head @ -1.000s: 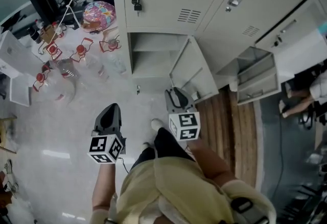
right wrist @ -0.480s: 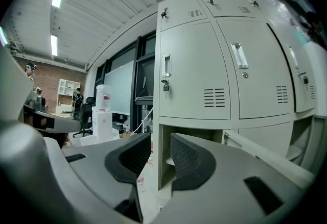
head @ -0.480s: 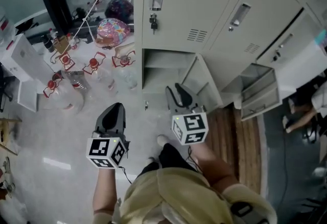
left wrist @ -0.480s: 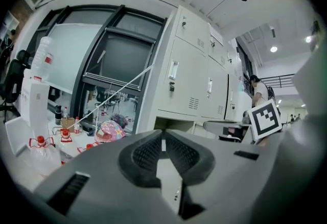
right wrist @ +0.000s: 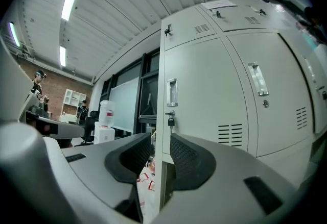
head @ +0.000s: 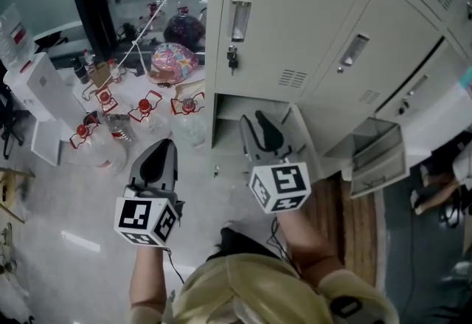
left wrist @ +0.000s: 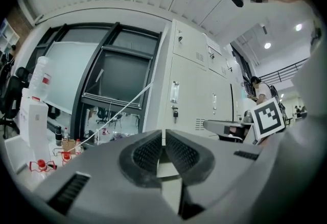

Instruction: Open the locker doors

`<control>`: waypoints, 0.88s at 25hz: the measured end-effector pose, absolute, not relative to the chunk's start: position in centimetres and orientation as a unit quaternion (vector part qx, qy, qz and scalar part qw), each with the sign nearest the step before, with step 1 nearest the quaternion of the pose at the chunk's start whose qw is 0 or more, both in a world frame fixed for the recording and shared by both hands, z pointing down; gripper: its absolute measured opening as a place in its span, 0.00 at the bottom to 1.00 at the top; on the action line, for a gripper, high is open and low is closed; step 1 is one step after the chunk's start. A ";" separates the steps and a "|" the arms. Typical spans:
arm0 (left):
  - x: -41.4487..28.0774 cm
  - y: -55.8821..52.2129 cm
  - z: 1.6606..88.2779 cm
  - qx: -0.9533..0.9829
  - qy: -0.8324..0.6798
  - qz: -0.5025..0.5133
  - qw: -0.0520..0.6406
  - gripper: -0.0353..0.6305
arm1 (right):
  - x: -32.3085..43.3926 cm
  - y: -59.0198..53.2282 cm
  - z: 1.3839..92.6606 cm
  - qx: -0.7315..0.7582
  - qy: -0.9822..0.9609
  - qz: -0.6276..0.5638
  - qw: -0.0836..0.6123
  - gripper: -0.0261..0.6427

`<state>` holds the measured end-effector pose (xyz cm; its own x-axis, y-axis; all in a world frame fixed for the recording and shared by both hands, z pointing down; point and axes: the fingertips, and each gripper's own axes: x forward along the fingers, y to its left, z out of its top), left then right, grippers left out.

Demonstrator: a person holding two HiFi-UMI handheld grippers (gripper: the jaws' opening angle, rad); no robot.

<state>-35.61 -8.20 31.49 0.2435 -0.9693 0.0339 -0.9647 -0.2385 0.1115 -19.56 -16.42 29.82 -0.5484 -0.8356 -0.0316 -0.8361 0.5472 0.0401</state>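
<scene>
A bank of beige lockers fills the upper right of the head view. The upper left door (head: pixel 284 12) is closed, with a recessed handle (head: pixel 240 20) and a small padlock (head: pixel 232 58) under it. Below it a bottom locker (head: pixel 240 112) stands open, its door (head: pixel 301 131) swung out to the right. My right gripper (head: pixel 258 131) is open and empty in front of that opening. In the right gripper view its jaws frame the closed door's left edge (right wrist: pixel 164 116). My left gripper (head: pixel 158 160) hangs to the left over the floor, shut on nothing, pads (left wrist: pixel 180 152) meeting.
Several clear bottles with red caps (head: pixel 144 110) and a colourful bag (head: pixel 173 62) lie on the pale floor at the left, beside a white box (head: pixel 43 86). Another locker (head: pixel 377 153) stands open at the right above wooden planks (head: pixel 354 226). A seated person's legs (head: pixel 439 175) show at the far right.
Both grippers have risen, and the head view has shifted up the lockers. The closed padlocked door fills more of the view and the open bottom locker sits nearer the right gripper.
</scene>
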 end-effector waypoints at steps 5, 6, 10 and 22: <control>-35.7 -10.9 28.5 0.781 -0.623 -0.026 0.029 0.06 | -21.1 -18.8 26.7 -0.451 0.891 0.043 0.032 0.21; -35.7 -11.4 28.0 0.779 -0.625 -0.028 0.025 0.06 | -21.3 -19.3 26.2 -0.448 0.892 0.045 0.037 0.21; -35.8 -13.0 25.8 0.774 -0.632 -0.039 0.008 0.06 | -21.9 -21.2 23.3 -0.431 0.897 0.066 0.065 0.21; -35.8 -17.2 21.8 0.761 -0.647 -0.027 -0.038 0.06 | -25.0 -26.2 17.8 -0.400 0.904 0.107 0.110 0.21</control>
